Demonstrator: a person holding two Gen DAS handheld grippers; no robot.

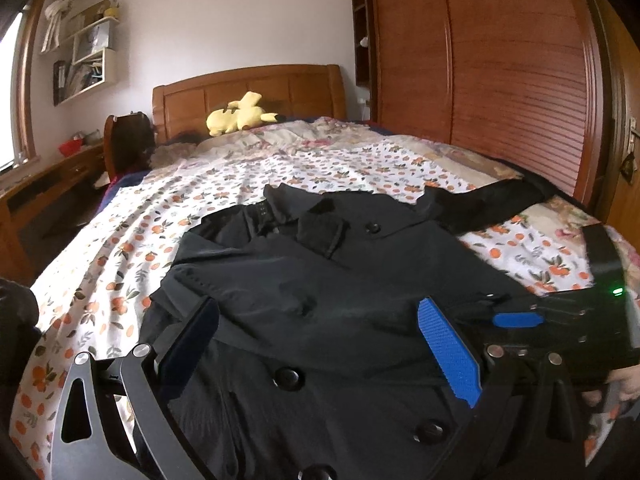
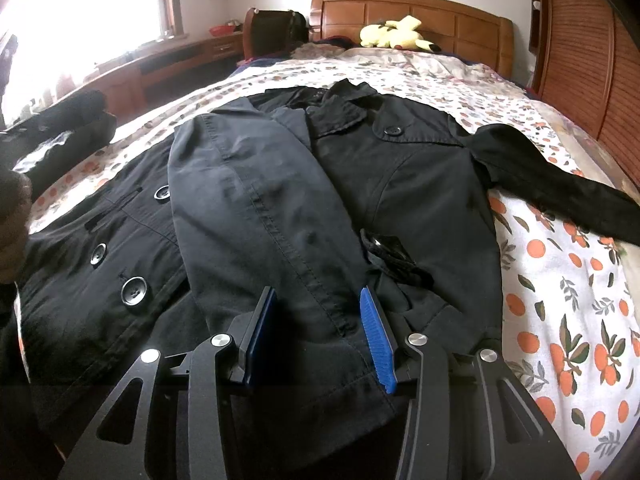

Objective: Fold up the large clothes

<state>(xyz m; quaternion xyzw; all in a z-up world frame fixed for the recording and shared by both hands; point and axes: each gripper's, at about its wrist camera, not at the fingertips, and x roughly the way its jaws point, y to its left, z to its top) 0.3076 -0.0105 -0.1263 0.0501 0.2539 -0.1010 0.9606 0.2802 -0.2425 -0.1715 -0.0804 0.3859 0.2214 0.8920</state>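
Right wrist: right claw (image 2: pixel 318 334) wide over folded coat (image 2: pixel 420 184) sleeve (image 2: pixel 256 200); left claw (image 1: pixel 316 344) wide above coat.

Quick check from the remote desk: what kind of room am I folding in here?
Most likely a home bedroom. The black coat lies on a bed with a fruit-print sheet and a wooden headboard; a yellow plush toy sits near it, and a louvred wooden wardrobe stands alongside.
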